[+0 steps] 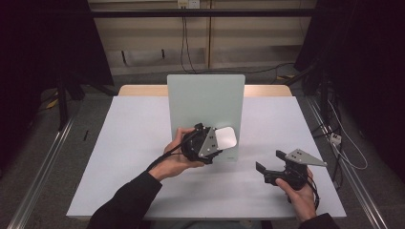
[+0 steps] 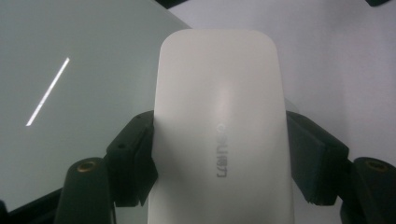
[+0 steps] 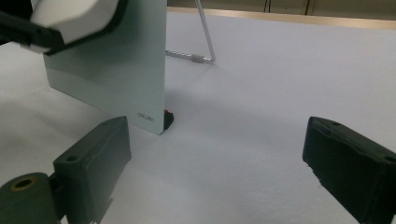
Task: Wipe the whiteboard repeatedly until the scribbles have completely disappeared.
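Left gripper (image 1: 217, 138) clamps a white eraser (image 1: 225, 137) between its jaws, held against the lower right part of the upright pale-green board (image 1: 205, 98); the left hand (image 1: 179, 160) reaches in from the lower left, forearm angled toward the board. Right gripper (image 1: 268, 161) rests low over the table (image 1: 129, 143) to the board's right, jaws spread wide with nothing between them, pointing toward the board. White tabletop; wire stand (image 3: 203, 44) props the board from behind. Dark room, cables along the far wall.
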